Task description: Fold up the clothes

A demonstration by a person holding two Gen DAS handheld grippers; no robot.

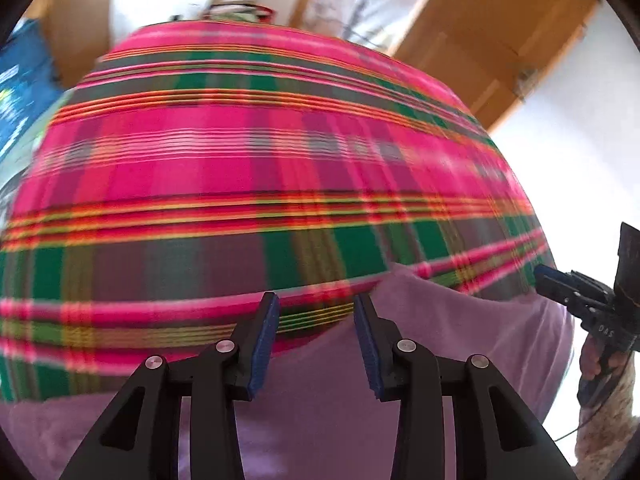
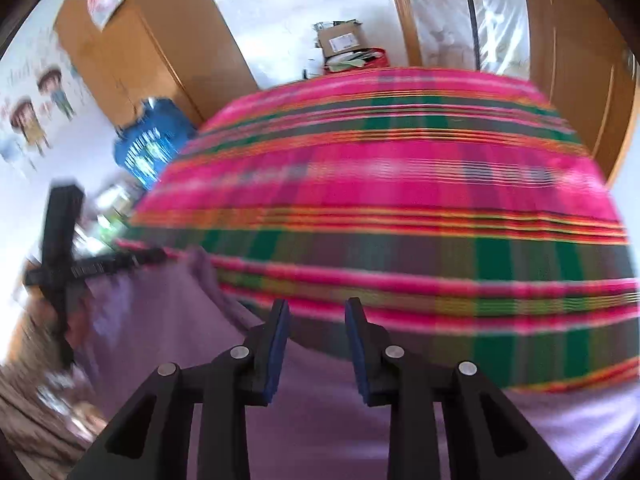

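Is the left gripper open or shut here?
Open. In its own wrist view the left gripper shows a clear gap between its blue pads, with nothing between them; the lilac garment lies beneath.

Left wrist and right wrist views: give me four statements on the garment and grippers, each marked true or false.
1. The left gripper is open, with nothing between its fingers. True.
2. The right gripper is shut on the garment. False: it is open, holding nothing.
3. The lilac garment lies on a plaid cloth. True.
4. The garment is dark blue. False: it is lilac.
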